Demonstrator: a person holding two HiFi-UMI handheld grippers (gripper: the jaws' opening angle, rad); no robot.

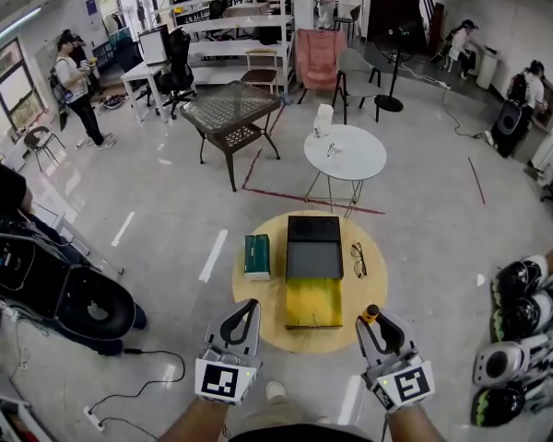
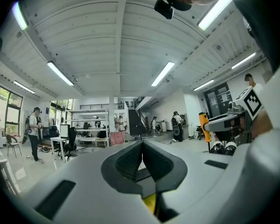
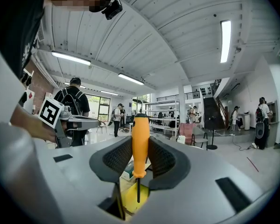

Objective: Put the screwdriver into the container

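Item count as observed from the floor. Grippers: two, the left gripper at lower left of the frame and the right gripper at lower right. Screwdriver: one, orange-handled. On the round wooden table at centre, quantity one: one container, one green box, one pair of glasses. Further tables: one white round table, one dark square table. Pink chair: one. Helmets at the right edge: four. Persons in the background: at least five.
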